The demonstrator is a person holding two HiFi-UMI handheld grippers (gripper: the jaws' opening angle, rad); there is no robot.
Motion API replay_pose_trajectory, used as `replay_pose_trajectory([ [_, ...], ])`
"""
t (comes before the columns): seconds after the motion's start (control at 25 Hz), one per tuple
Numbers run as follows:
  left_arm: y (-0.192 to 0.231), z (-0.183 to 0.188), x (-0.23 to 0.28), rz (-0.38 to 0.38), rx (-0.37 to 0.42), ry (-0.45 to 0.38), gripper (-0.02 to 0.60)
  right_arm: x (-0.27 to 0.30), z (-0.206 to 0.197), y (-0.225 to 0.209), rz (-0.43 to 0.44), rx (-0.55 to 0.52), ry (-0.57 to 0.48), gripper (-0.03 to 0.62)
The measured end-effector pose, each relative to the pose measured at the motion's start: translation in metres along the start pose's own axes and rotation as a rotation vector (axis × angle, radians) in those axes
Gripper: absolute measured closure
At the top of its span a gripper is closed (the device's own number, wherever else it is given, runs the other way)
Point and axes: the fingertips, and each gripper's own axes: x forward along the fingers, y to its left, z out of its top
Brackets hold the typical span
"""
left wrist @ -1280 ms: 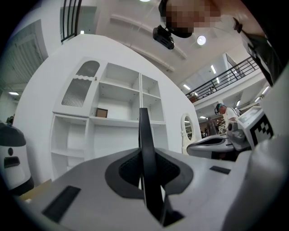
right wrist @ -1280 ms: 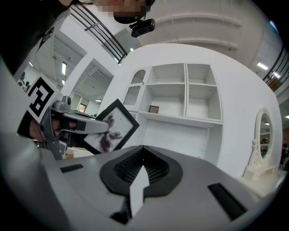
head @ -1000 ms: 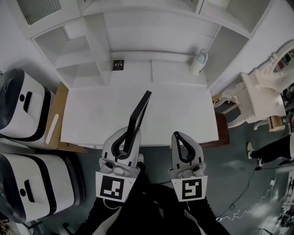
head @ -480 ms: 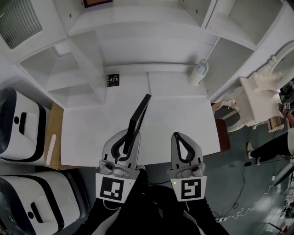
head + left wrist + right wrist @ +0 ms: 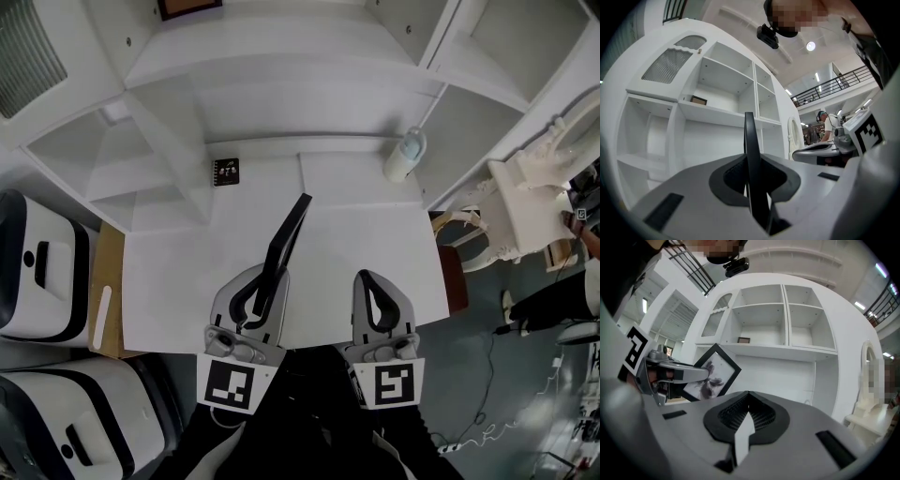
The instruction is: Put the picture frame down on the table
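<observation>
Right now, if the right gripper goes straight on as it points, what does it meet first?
Probably the cabinet's white back panel, beyond the table; nothing nearer shows, though depth is unclear.

No readable text, no labels (or numbers)

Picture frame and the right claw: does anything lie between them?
Nothing. In the head view only bare white table shows between the picture frame, held edge-on in the left claw, and the shut right claw.
</observation>
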Motion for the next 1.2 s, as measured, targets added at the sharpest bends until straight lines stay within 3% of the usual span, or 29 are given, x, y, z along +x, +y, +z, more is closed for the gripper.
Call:
replay_pose_trajectory([
  [0.28, -0.008, -0.001, 0.020, 0.015, 0.010, 0.004, 0.538, 0.010, -0.009, -0.016, 0.075, 0.045, 0.005, 0.592],
  [0.6, -0.024, 0.004, 0.036, 0.030, 0.002, 0.003, 0.538, 0.032, -0.016, -0.008, 0.282, 0.128, 0.020, 0.574],
  [1.0, -0.037, 0.005, 0.044, -0.005, -0.058, -0.007, 0.538, 0.056, -0.004, -0.016, 0.418, 0.445, -0.095, 0.474],
  [1.2, -0.042, 0.006, 0.052, -0.033, -0.065, -0.016, 0.538, 0.065, -0.010, -0.020, 0.470, 0.524, -0.091, 0.461],
])
